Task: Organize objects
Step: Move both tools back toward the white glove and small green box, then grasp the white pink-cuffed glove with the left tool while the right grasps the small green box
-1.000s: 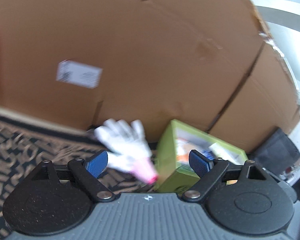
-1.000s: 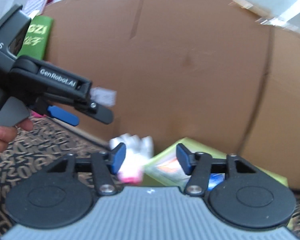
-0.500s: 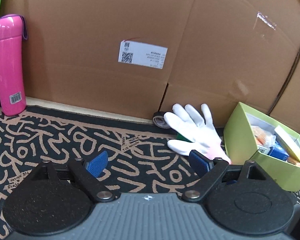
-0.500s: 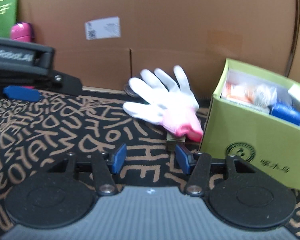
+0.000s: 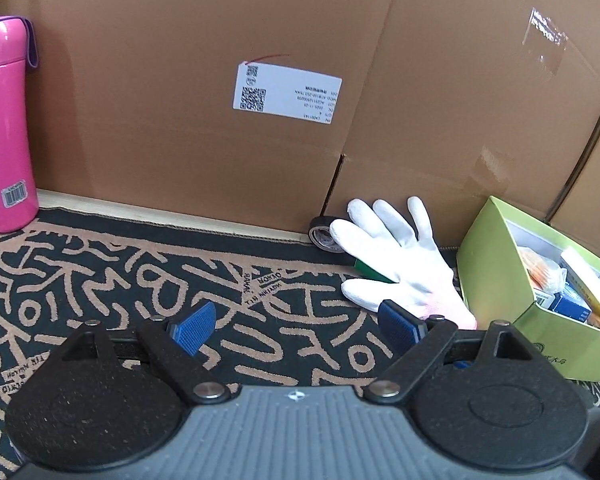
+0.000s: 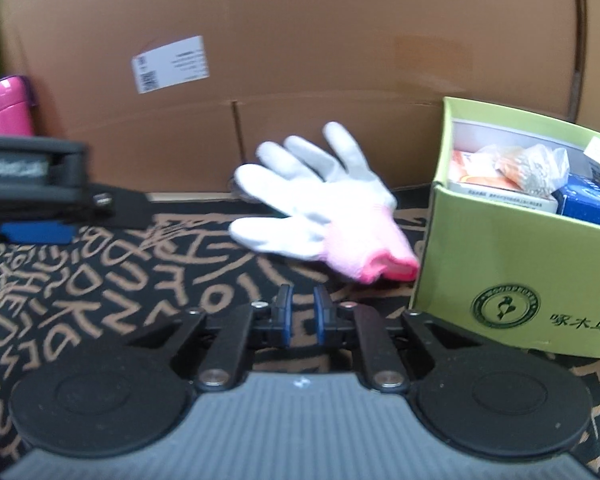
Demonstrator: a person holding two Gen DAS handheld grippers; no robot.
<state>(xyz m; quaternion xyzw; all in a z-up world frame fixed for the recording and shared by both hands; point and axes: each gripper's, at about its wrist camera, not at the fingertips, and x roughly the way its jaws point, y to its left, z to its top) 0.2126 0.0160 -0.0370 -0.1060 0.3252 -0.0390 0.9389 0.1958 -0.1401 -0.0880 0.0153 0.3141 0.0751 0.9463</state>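
A white work glove [image 5: 396, 264] with a pink cuff lies palm down on the patterned mat, beside an open lime-green box [image 5: 560, 344] packed with small packages. The glove [image 6: 316, 208] partly covers a small green item [image 5: 374, 272]. My left gripper [image 5: 296, 322] is open and empty, its right pad close in front of the glove's cuff. My right gripper [image 6: 302, 306] has its jaws closed to a narrow slit with nothing between them, a short way in front of the cuff. One left-gripper finger [image 6: 36, 233] shows at the left of the right wrist view.
A big cardboard carton [image 5: 180, 80] with a white label walls off the back. A roll of black tape [image 5: 322, 236] leans at its foot behind the glove. A pink bottle [image 5: 6, 128] stands at the far left. The black-and-tan mat [image 5: 100, 264] covers the floor.
Both grippers swung down from facing the carton to facing the mat and glove. The right gripper's jaws went from half open to closed, empty. The left jaws stayed wide.
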